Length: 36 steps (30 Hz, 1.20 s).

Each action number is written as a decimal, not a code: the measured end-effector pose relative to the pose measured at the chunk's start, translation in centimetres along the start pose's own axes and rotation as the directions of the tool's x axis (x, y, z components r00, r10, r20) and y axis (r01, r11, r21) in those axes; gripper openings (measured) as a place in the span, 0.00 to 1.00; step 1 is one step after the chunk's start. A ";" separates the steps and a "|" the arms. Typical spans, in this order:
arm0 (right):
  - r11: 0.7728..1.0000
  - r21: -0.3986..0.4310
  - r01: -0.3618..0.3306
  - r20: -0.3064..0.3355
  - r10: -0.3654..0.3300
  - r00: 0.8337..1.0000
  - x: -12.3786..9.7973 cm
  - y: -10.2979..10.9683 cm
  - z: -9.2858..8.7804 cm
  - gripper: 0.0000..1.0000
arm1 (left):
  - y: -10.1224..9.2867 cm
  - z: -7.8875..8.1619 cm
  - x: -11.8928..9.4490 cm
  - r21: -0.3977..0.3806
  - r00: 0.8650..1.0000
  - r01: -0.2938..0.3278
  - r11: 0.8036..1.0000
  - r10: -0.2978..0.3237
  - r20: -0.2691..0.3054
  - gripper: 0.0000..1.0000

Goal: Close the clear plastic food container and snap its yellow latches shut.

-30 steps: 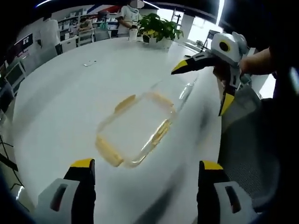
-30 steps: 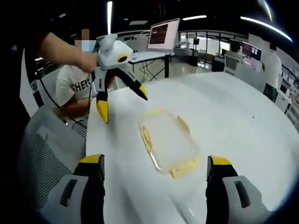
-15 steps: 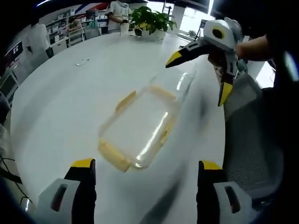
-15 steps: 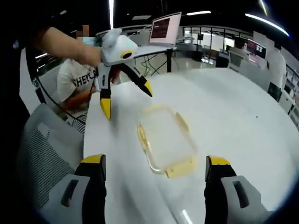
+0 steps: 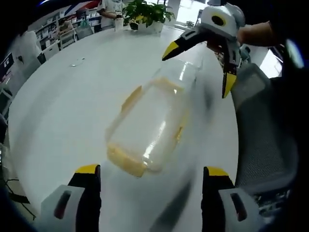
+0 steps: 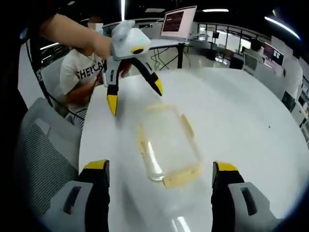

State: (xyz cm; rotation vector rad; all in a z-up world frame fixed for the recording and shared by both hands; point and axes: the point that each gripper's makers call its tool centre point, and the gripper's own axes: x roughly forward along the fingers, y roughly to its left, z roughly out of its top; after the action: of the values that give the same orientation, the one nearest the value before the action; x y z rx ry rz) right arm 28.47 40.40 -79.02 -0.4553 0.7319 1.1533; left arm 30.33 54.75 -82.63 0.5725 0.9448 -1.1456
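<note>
The jaws of the left gripper (image 5: pixel 147 193) stood wide apart with nothing between them, and the clear plastic food container (image 5: pixel 147 125) lay ahead of them and a little between their lines, flat on the white surface (image 5: pixel 63 101). Its lid appeared to sit on top, with yellow latches (image 5: pixel 125 162) at the near end and along the sides, though blur left it unclear whether any was snapped. Beyond the far end of the container the right gripper (image 5: pixel 200 63) hovered with its jaws spread, holding nothing.

A sound way to carry on would be to steady the container with one set of jaws while the other pressed a latch down against the wall, working one latch at a time so the light box did not slide on the smooth top.

Past the jaws, the surface ran round and broad to a potted plant (image 5: pixel 142 12) at its far edge, with a mesh chair (image 5: pixel 263 140) off to the right of the jaws.

In the right gripper view, the jaws of the right gripper (image 6: pixel 159 193) were likewise parted and empty, and the container (image 6: pixel 166 145) lay just ahead between them, one yellow latch (image 6: pixel 181 176) nearest. The left gripper (image 6: pixel 133 79) hung beyond the container's far end, jaws splayed. A hand (image 6: pixel 99 46) gripped it. Left of the jaws was a chair (image 6: pixel 41 154); behind, a seated person (image 6: pixel 79 79), a laptop (image 6: pixel 178 21) on a stand, and an open office.
</note>
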 end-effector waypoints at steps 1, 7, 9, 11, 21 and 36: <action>1.000 -0.005 -0.001 -0.007 0.001 1.000 0.1 -0.1 0.0 0.86 | 0.1 -0.1 0.1 0.013 1.000 0.001 1.000 -0.001 -0.009 0.83; 0.999 -0.046 -0.015 -0.056 0.012 0.998 0.8 -0.6 -0.5 0.83 | 0.8 0.0 0.4 0.060 0.999 0.011 0.998 -0.009 -0.034 0.81; 0.999 -0.048 -0.015 -0.068 0.012 0.998 1.0 -0.8 -0.7 0.82 | 0.9 0.0 0.5 0.084 0.999 0.017 0.996 -0.013 -0.048 0.81; 0.998 -0.063 -0.021 -0.086 0.015 0.996 1.1 -0.9 -0.9 0.81 | 1.0 -0.2 0.6 0.104 0.998 0.022 0.994 -0.016 -0.060 0.80; 0.993 -0.110 -0.041 -0.162 0.023 0.987 1.6 -1.7 -1.6 0.78 | 1.7 0.0 0.8 0.175 0.995 0.039 0.984 -0.022 -0.098 0.74; 0.989 -0.139 -0.059 -0.245 0.023 0.969 2.2 -2.6 -3.0 0.74 | 2.6 -0.1 1.4 0.266 0.987 0.072 0.961 -0.030 -0.159 0.66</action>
State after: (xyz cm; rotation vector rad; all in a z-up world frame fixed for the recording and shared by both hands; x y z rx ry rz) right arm 30.51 38.94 -82.78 -0.7158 0.8752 1.2070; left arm 32.89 55.00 -84.08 0.8730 0.9437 -1.3025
